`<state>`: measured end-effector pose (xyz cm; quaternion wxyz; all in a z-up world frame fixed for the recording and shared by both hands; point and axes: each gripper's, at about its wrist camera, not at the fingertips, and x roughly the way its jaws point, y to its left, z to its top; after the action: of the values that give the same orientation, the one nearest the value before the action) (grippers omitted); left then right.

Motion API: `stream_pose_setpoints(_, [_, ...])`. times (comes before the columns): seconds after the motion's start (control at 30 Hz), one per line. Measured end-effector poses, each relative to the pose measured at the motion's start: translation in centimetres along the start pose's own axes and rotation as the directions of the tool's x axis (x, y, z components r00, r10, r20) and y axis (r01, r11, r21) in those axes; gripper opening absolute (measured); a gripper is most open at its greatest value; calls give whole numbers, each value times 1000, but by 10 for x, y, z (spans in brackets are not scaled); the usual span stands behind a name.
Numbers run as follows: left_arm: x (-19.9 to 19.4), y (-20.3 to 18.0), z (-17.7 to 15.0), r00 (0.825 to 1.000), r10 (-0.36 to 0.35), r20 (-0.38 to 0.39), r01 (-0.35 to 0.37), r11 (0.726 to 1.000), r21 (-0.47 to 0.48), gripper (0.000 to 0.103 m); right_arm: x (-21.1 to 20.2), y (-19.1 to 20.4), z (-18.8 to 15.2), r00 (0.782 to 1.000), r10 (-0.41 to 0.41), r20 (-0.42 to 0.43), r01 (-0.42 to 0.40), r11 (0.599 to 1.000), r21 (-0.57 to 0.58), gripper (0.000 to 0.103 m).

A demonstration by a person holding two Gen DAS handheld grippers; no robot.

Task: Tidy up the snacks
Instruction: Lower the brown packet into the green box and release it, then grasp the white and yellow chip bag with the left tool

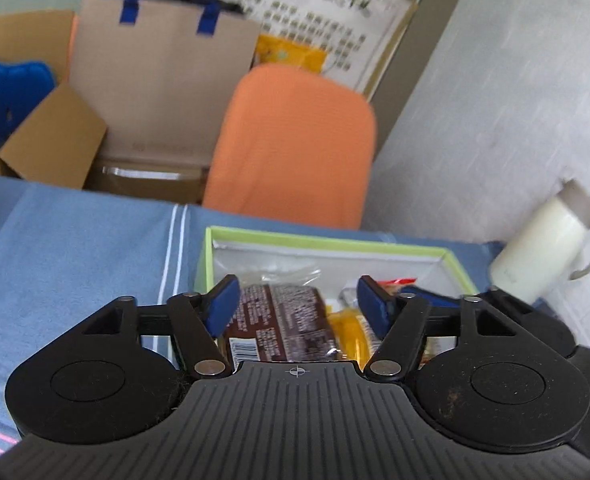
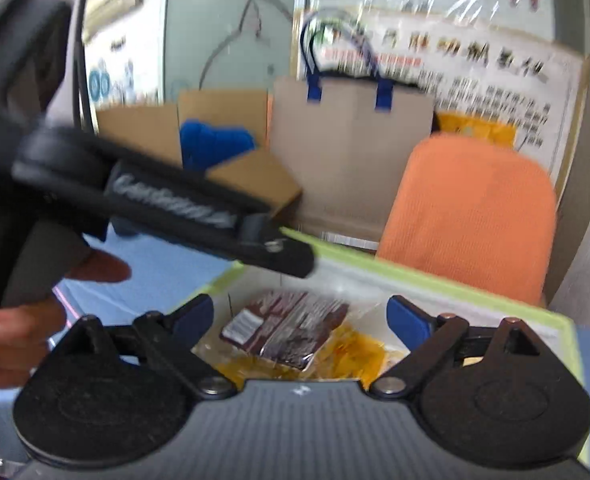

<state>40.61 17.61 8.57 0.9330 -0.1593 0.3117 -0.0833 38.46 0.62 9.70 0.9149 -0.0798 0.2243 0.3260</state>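
A white box with a green rim (image 1: 335,242) stands on the blue cloth and holds the snacks. Inside, a brown printed packet (image 1: 283,320) lies on yellow packets (image 1: 351,332), and a red-edged packet (image 1: 395,282) sits further back. My left gripper (image 1: 298,300) hangs open over the box with the brown packet below the gap, its pads clear of it. My right gripper (image 2: 301,316) is also open, wide, above the same brown packet (image 2: 287,328) and yellow packets (image 2: 347,354). The left tool's black body (image 2: 167,208) crosses this view, reaching over the box rim (image 2: 435,280).
A white flask with a handle (image 1: 547,248) stands right of the box by the wall. Behind the table are an orange chair back (image 1: 295,144), a paper bag with blue handles (image 1: 163,80) and an open cardboard box (image 1: 35,132). A person's hand (image 2: 15,332) grips the left tool.
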Motion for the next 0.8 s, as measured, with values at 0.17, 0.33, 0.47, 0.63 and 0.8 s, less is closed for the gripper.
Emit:
stream_pose_setpoints(0.17, [-48, -7, -29, 998, -32, 53, 31, 999, 14, 64, -66, 3, -30, 998, 36, 45, -39, 997, 61, 93])
stream_pose_setpoints(0.33, [-81, -17, -79, 999, -44, 20, 45, 999, -6, 65, -112, 25, -80, 999, 50, -7, -49, 996, 72, 93])
stream_pose_setpoints(0.47, [-103, -29, -128, 996, -80, -30, 80, 997, -23, 65, -151, 45, -127, 999, 16, -38, -12, 995, 100, 93])
stream_pose_setpoints(0.63, [-119, -45, -186, 983, -127, -133, 118, 990, -71, 62, -183, 50, -177, 984, -137, -111, 149, 982, 116, 93])
stream_pose_setpoints(0.8, [-110, -75, -185, 956, -241, -170, 238, 971, -38, 60, -188, 41, -192, 987, -88, -132, 114, 971, 209, 93])
